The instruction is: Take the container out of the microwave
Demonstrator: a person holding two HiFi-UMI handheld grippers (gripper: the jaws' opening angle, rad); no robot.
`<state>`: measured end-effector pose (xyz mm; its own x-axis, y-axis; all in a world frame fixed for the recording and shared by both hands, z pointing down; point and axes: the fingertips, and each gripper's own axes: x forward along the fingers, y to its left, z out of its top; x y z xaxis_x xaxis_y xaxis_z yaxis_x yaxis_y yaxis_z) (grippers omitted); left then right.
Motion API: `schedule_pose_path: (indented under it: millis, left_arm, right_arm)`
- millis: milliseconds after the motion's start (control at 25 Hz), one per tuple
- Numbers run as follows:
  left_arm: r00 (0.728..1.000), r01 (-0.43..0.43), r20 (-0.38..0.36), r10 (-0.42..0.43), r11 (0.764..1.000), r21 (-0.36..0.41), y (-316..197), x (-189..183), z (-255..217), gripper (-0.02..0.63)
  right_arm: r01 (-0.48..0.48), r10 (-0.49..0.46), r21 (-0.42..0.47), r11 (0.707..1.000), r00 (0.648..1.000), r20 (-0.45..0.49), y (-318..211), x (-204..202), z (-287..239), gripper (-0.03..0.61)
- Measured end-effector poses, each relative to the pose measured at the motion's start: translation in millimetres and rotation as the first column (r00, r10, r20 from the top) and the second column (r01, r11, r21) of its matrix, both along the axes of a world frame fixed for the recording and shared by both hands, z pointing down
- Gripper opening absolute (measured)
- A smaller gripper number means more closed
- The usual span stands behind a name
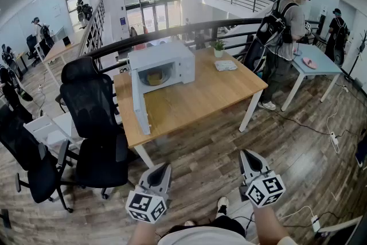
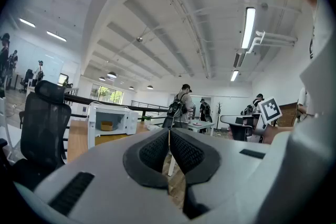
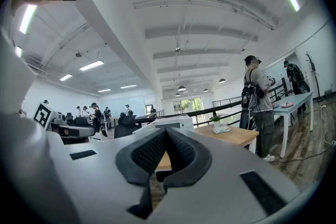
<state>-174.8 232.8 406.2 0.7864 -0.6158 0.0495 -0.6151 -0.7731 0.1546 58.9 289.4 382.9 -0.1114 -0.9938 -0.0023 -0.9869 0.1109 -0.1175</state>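
At my far left, black office chairs crowd the near end of the counter; I judge I should approach to the right of them. Next comes my left gripper, held level and low, well short of the counter. Its jaws are pressed together, pad against pad, with nothing between them.

Beyond it, the microwave door is swung fully out toward me, leaving the microwave cavity exposed. The container sits inside on the cavity floor, a shallow tan thing. From here I cannot tell whether anything is in it, so I would treat it as full.

The step in hand looks like closing the gap, since nothing is reached yet. To do it well I would come in square to the cavity and clear of the door's edge. I would spread the jaws before entering, take the container by its near rim, and draw it straight out, level.

Further right on the counter are a small potted plant and a folded cloth, both well away from my path. My right gripper is also level, its jaws fully closed on nothing. A person with a backpack stands past the counter's right end.
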Motion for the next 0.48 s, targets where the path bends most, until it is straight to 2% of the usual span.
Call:
schedule_pose_path:
  millis: [480]
  left_arm:
    - [1.000,0.014,0.004,-0.014,1.000,-0.017,-4.1,-9.1,9.1,0.035]
  right_arm:
    - [0.012,-0.012,-0.009,1.000,1.000,0.017,-7.2,-8.9,11.6,0.021]
